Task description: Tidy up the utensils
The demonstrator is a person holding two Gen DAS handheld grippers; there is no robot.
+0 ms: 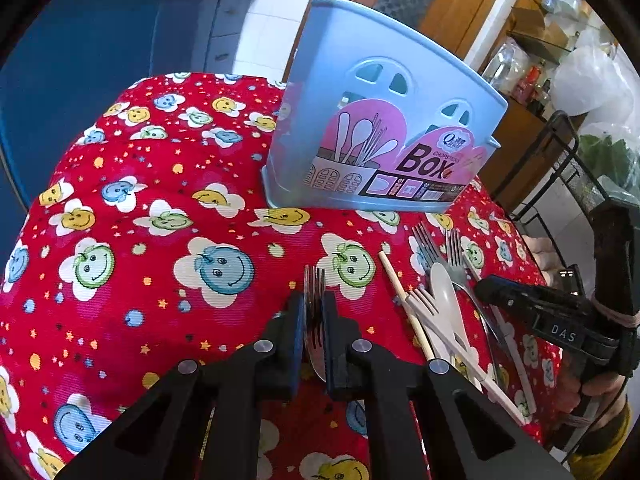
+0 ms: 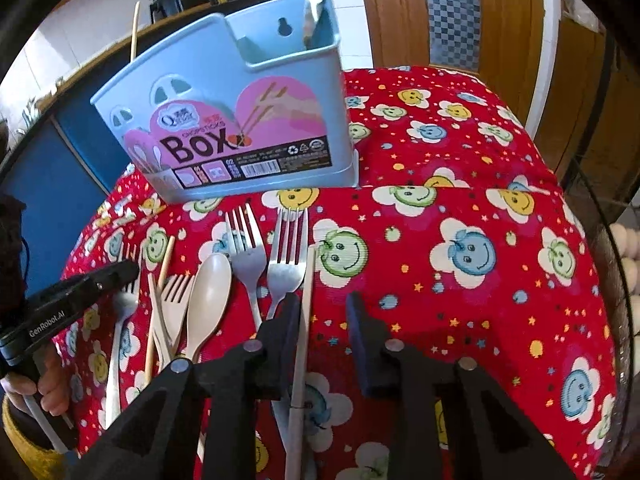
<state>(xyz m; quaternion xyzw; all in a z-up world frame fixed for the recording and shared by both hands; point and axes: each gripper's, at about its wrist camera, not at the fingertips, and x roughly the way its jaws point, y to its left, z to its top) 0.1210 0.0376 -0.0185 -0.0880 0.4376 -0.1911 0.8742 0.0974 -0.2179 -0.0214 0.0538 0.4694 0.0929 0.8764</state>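
Left gripper [image 1: 314,320] was pinched tight on a steel fork [image 1: 314,308], whose tines stuck out past the fingertips above the red smiley-face tablecloth [image 1: 160,208]. Ahead of it and slightly to its right stood the blue chopsticks box [image 1: 372,120] — from the right wrist view its tall end compartment held one metal utensil [image 2: 314,0] standing upright, and a thin wooden stick [image 2: 135,32] rose behind the box's other end; what else was inside could not be seen.

To the right of the left gripper lay the rest of the utensils: a chopstick [image 1: 404,304], a cream plastic fork [image 1: 424,308], a pale spoon [image 1: 444,288] and two metal forks [image 1: 440,248].

Right gripper [image 2: 324,320] stood part-way spread over the cloth, with a pale chopstick [image 2: 306,312] lying between its fingers, just against the left one — the right finger was clear of it, so nothing was gripped. The steel forks [image 2: 286,256] lay just ahead and to its left.
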